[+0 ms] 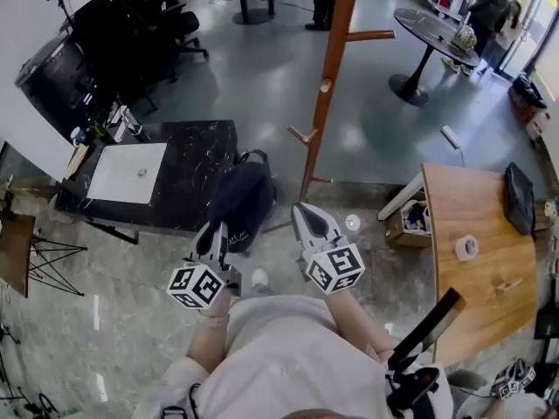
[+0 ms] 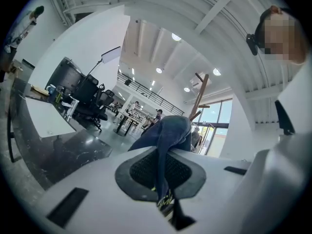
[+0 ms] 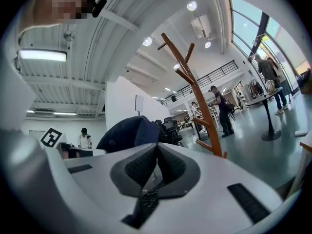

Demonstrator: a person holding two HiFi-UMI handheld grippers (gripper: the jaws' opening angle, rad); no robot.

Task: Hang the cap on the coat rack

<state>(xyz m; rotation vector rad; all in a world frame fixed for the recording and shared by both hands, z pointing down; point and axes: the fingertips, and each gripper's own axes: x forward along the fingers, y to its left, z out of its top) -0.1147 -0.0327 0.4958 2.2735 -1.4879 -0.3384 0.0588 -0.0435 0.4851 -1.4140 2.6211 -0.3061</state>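
Left gripper (image 1: 216, 236) is clamped on the cap (image 1: 244, 201). The left gripper view shows a fold of dark blue fabric pinched between the pads, with the rest of the cap bunched just past the jaw tips. Right gripper (image 1: 302, 210) has its jaws pressed together with nothing between them, per the right gripper view, where the cap shows off to the left beyond the tips. In the head view both grippers are held close in front of the person's torso, with the right one just beside the left. The cap hangs in the air over the grey floor (image 1: 262, 77), just off the right edge of the black marble table (image 1: 196, 168) and near the foot of the wooden coat rack (image 1: 327, 85), apart from it. The rack stands upright past the grippers, its pegs angled up. A white sheet (image 1: 128, 173) lies at the left end of the marble table. At the right is a wooden table (image 1: 472, 208) with a tape roll (image 1: 466, 248) near its left edge. A round table (image 1: 428, 26) is at top right and office chairs (image 1: 148, 11) at top left.
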